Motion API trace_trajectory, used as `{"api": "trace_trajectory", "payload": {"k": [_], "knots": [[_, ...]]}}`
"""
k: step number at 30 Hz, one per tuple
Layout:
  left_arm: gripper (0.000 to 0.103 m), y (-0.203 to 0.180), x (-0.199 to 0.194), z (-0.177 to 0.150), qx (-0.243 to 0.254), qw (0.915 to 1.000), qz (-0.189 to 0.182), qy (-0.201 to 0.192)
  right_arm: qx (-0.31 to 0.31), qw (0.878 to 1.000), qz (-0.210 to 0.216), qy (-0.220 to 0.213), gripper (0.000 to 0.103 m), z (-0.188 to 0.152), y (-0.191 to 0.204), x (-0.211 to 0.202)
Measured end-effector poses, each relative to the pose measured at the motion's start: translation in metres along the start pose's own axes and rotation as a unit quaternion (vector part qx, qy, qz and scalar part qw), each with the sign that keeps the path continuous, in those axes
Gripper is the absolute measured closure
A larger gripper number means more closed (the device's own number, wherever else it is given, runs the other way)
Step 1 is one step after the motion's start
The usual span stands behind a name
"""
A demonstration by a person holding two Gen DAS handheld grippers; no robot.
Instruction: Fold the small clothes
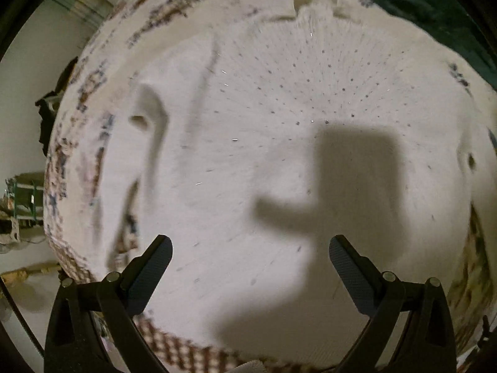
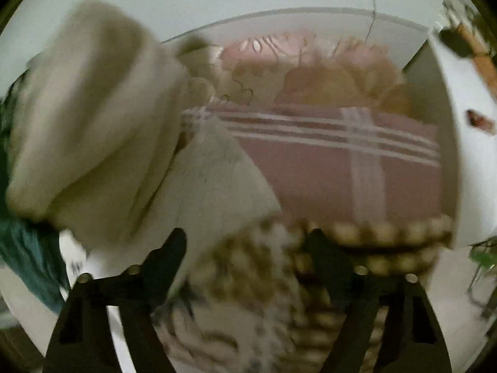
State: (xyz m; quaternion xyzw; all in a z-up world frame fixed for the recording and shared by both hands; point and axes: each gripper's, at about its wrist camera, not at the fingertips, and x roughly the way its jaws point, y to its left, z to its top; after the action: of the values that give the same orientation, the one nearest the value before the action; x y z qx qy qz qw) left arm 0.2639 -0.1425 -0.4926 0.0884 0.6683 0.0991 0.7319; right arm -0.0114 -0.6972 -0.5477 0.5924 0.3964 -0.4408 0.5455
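A cream knitted garment with small dark speckles lies spread flat over a patterned bedcover and fills the left wrist view. My left gripper is open and empty, hovering just above the cloth; its shadow falls on the fabric. In the right wrist view, blurred by motion, a cream garment is bunched at the left with a corner hanging toward my right gripper. The right gripper is open and holds nothing; the left finger sits by the cloth's edge.
A teal cloth lies at the far right beyond the garment; it also shows in the right wrist view. A pink striped blanket and pillows lie ahead. A white wall stands at the right.
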Motion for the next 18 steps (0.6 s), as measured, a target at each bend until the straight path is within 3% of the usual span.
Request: {"api": "trace_trajectory", "payload": {"k": [1,3,5,11,18], "knots": [[0.0,-0.004,0.01,0.005,-0.002,1.0,0.001,0.002,0.004,1.0,0.005,-0.007,0.042,0.004,0.002,0.012],[0.0,-0.012,0.022,0.015,-0.002,1.0,-0.004,-0.002,0.003,1.0,0.005,-0.027,0.071,0.009,0.006,0.027],[0.0,-0.018,0.029,0.023,0.004,0.9999,-0.005,-0.008,-0.014,0.998,-0.012,-0.06,0.091,0.005,0.015,0.029],[0.0,0.004,0.039,0.036,0.001,0.999,-0.018,-0.04,-0.104,0.985,-0.039,-0.135,0.092,-0.038,0.055,-0.009],[0.0,0.072,0.03,0.057,-0.032,0.9958,-0.021,-0.083,-0.308,0.928,-0.005,-0.21,0.092,-0.16,0.172,-0.094]]}}
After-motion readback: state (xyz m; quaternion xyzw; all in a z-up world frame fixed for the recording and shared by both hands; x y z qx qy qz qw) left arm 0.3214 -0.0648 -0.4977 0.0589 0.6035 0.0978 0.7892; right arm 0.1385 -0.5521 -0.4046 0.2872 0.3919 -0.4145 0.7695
